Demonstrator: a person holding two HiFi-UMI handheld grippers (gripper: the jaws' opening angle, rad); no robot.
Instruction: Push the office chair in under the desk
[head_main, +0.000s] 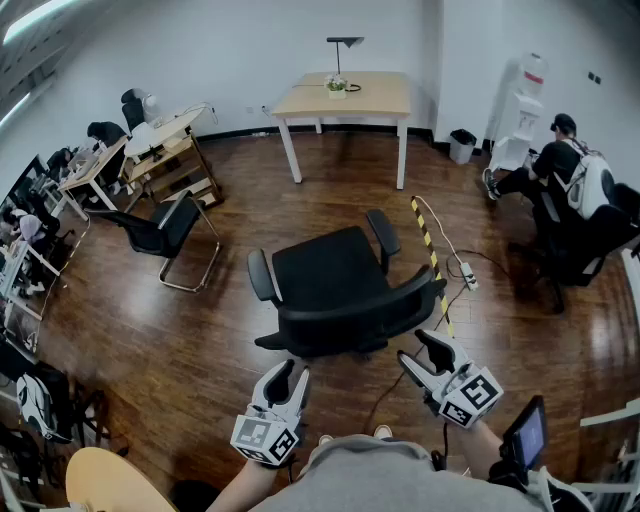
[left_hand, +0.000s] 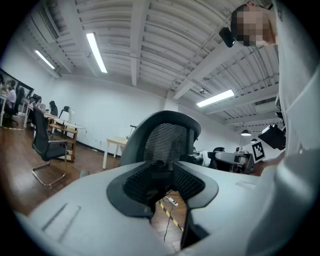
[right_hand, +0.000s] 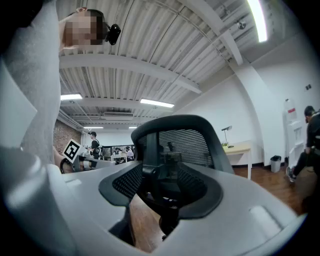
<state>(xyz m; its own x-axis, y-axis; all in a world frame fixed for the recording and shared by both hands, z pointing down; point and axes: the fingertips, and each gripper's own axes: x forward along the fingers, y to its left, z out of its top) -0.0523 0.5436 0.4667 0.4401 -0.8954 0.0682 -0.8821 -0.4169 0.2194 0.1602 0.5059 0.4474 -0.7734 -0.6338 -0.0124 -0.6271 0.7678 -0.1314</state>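
Left gripper (head_main: 290, 380), bottom left of centre in the head view, has its jaws a narrow way apart with nothing in them. Right above it, mid-frame, is the office chair (head_main: 335, 285), its backrest (head_main: 360, 315) turned toward both grippers and its seat facing the light wood counter (head_main: 372, 95) at upper centre, well apart from it. Right gripper (head_main: 425, 358), lower right, is a bit wider open, also empty, and looks nearer the backrest. So the push probably goes straight up-frame.
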